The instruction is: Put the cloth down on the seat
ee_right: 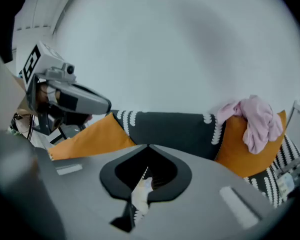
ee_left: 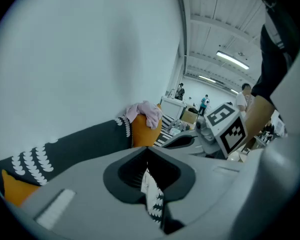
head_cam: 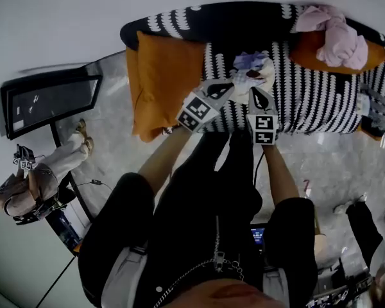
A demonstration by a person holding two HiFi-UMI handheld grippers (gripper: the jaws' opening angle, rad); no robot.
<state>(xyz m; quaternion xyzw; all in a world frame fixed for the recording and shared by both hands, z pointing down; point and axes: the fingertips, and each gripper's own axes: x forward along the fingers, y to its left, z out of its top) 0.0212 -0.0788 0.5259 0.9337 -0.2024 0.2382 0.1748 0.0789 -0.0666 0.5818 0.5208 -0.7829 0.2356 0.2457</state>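
Observation:
A small white and purple cloth (head_cam: 252, 66) lies bunched on the black-and-white striped sofa seat (head_cam: 308, 95). Both grippers point at it from the front. My left gripper (head_cam: 228, 86) is shut, with its tips at the cloth's left edge. In the left gripper view (ee_left: 146, 159) only striped seat cover shows through the slit below the tips. My right gripper (head_cam: 255, 90) is shut too, and its tips rest on the cloth's near edge. A scrap of white cloth (ee_right: 141, 190) shows in the slit under its closed jaws (ee_right: 148, 154). Whether it is pinched I cannot tell.
Orange cushions stand at the sofa's left (head_cam: 163, 82) and right, the right one with a pink garment (head_cam: 337, 37) draped over it. Small items (head_cam: 372, 111) lie at the seat's right end. A black-framed table (head_cam: 48, 98) and a seated person (head_cam: 32, 185) are on the left.

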